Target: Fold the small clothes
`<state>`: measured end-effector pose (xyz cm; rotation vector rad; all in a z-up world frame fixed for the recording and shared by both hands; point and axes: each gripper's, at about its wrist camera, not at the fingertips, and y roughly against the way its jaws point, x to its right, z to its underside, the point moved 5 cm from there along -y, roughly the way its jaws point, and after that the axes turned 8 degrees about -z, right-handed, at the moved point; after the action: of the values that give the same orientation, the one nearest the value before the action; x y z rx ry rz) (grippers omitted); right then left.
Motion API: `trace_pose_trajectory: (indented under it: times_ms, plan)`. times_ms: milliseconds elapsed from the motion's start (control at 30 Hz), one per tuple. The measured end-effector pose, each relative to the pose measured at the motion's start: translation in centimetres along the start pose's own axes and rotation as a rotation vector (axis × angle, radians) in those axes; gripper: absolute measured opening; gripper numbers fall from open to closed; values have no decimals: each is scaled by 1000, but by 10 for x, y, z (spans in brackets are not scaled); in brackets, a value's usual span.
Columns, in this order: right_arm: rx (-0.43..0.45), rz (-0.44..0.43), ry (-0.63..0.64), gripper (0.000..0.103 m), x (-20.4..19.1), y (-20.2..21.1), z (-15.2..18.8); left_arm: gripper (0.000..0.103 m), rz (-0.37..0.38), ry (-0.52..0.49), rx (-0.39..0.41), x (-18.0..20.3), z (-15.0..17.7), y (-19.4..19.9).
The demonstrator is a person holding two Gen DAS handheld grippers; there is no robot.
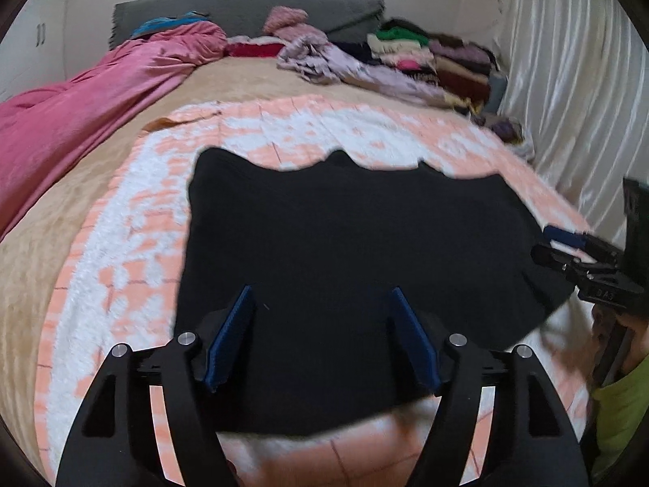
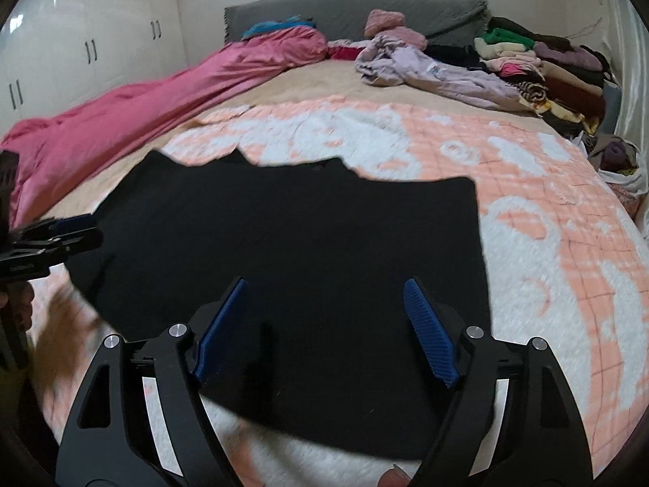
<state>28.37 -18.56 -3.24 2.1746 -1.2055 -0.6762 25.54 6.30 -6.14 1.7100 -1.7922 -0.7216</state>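
Black garment point(image 1: 357, 268) flat between spread fingers point(image 1: 231, 337).

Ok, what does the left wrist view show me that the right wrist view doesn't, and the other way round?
Only the left wrist view: the right claw at its right edge, and a lime-green sleeve. Only the right wrist view: the glossy white wardrobe doors and the left claw at its left edge. Both: the flat black garment on the peach-and-white blanket, the crumpled pink duvet, and the stacked folded clothes; each view's own claw stands open over the garment.
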Motion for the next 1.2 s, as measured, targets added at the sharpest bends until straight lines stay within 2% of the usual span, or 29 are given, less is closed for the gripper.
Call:
trace_pose_trajectory:
  times_ms: [100, 200, 300, 633, 800, 1133, 1200]
  plan:
    - [-29, 22, 6, 72, -2, -2, 9, 70, -64, -51, -29, 7, 13, -7]
    - [-81, 55, -26, 72, 8, -9, 24, 70, -77, -60, -37, 8, 17, -10]
    - [-71, 14, -73, 72, 15, -8, 32, 70, -57, -37, -44, 2, 17, -10]
    - [-66, 23, -64, 72, 15, -5, 37, 71, -28, -7, -56, -2, 17, -7]
    - [-58, 19, -56, 84, 9, -2, 37, 72, -20, -3, -54, -1, 15, -3]
    - [-51, 29, -59, 89, 4, 2, 37, 72, 6, -5, -48, 3, 11, 7]
    - [-49, 30, -61, 90, 2, 4, 38, 76, 12, -7, -46, 4, 11, 9]
